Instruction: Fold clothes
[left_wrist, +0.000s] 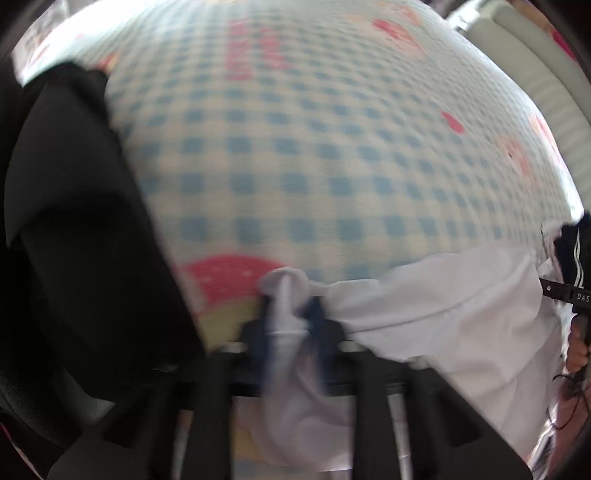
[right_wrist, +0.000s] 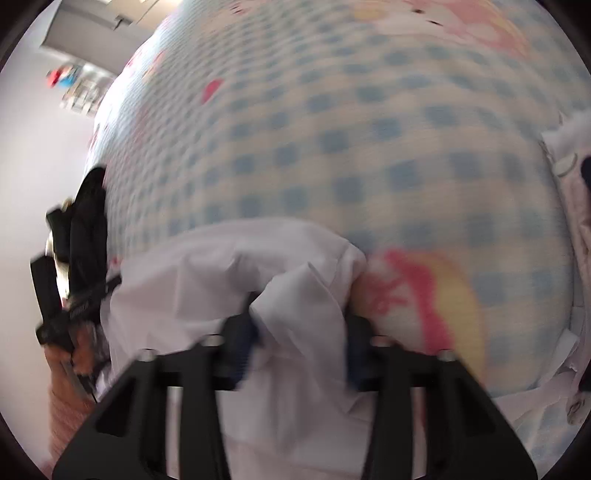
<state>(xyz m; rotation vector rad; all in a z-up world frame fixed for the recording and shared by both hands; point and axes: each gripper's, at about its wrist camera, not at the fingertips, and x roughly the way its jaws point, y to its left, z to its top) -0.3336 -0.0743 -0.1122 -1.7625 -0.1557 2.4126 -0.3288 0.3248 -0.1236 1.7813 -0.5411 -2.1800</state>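
**White garment gripped at both ends, folding barely begun**

We hold a white garment (left_wrist: 424, 306) over a bed dressed in a blue-checked sheet (left_wrist: 295, 158), one claw at each end. The left claw (left_wrist: 291, 310) is clenched on a bunched corner of the cloth, which spills out between its fingers. The right claw (right_wrist: 301, 325) has a thick wad of the same white fabric between its fingers; through the blur it looks pinched there too. The garment hangs crumpled between the two and shows no crisp crease, so we judge the task to be at an early stage: the cloth must be spread flat on the sheet, then folded. A dark garment (left_wrist: 85, 221) lies at the bed's edge, seemingly awaiting its turn.
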